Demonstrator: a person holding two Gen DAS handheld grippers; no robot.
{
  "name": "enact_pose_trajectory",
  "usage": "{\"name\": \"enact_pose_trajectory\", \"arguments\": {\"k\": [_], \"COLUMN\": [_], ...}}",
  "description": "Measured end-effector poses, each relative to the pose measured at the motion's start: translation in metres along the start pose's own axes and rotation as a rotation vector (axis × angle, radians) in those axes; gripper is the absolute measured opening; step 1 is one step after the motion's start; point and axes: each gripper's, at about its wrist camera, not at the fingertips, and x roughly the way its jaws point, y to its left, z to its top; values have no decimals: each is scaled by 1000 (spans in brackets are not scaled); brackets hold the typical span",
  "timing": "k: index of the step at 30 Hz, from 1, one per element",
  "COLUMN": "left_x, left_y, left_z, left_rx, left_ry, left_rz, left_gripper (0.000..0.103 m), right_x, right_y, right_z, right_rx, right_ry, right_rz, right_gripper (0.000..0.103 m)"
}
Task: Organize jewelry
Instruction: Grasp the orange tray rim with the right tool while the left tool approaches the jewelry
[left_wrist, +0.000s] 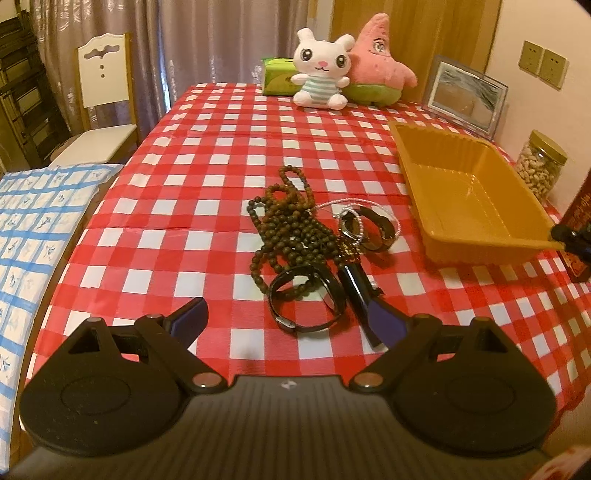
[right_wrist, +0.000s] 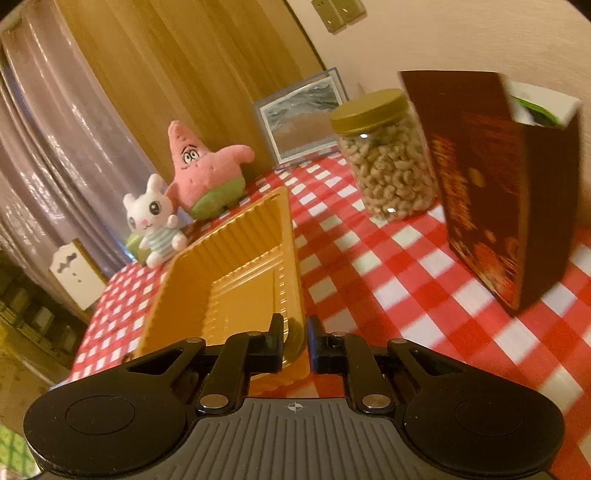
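Observation:
A pile of jewelry lies mid-table in the left wrist view: dark wooden bead strands, a black wristband, a dark bangle, a thin silver chain and a black stick-like piece. My left gripper is open, low over the cloth just in front of the wristband, holding nothing. An empty orange tray sits to the right. My right gripper is shut on the tray's near corner wall; its tips show at the tray's corner in the left wrist view.
Red-and-white checked tablecloth. At the back stand a white bunny plush, a pink star plush, a green tissue pack and a picture frame. A nut jar and dark red box stand right of the tray.

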Motion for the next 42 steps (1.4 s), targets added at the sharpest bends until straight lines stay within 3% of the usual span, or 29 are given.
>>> {"name": "enact_pose_trajectory", "arguments": {"k": [8, 15, 16, 19, 25, 33, 40, 42], "left_x": [-7, -11, -11, -10, -5, 7, 12, 12], "left_y": [-8, -11, -12, -13, -15, -15, -19, -22], "left_z": [-10, -14, -15, -17, -22, -24, -24, -23], "left_rx": [50, 82, 83, 93, 112, 117, 120, 119], "left_ry": [2, 0, 1, 4, 20, 33, 38, 38], "left_rz": [-42, -71, -72, -73, -77, -78, -97, -104], "left_gripper": [93, 93, 93, 93, 93, 92, 90, 89], "right_x": [-56, -88, -92, -100, -83, -51, -38, -37], "right_y": [-16, -29, -28, -26, -14, -16, -11, -9], "right_z": [-30, -47, -50, -62, -78, -87, -83, -81], "right_rx": [-32, -39, -36, 22, 84, 112, 61, 31], "right_ry": [52, 13, -10, -92, -190, -245, -236, -222], "right_rz": [17, -36, -61, -86, -152, -212, -229, -230], "right_gripper": [13, 14, 17, 47, 48, 41, 9, 8]}}
